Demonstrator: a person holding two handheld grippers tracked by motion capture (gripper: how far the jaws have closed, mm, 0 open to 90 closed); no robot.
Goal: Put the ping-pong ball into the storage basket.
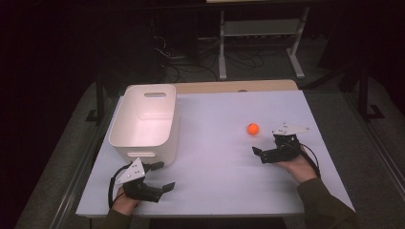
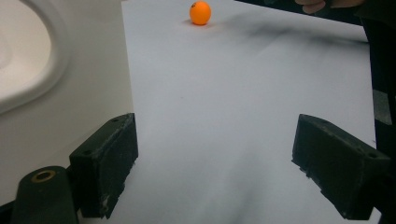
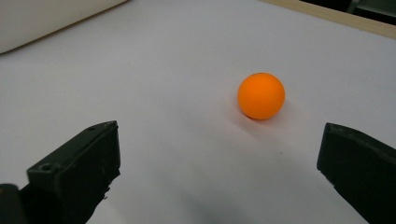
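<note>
White laminate is covering the big rectangular table (image 1: 215,167), and on its left side a deep white plastic bin (image 1: 143,143) with handle slots is sitting empty. Next down in size, the person's two hand-held black grippers are resting near the front edge: the left gripper (image 1: 165,176) just in front of the bin, the right gripper (image 1: 261,149) on the far side. Smallest of all, a small orange ball (image 1: 253,128) is lying on the bare tabletop, right of centre, just beyond the right gripper and well apart from the bin.

Both grippers are standing with jaws spread wide and gripping nothing.

Judging from here, the ball is the risk: being round and light, it is likely to roll off if one jaw is nudging it before the other arrives, or to squirt out of a pinch that is landing off-centre. It is sitting closer to one jaw than the other in the right gripper view, so closing now could push it.

That right gripper view is showing the ball (image 3: 260,95) close and slightly off the jaw line, while the left gripper view is showing the bin's curved rim (image 2: 28,56) and the ball (image 2: 200,12) far across the table.
</note>
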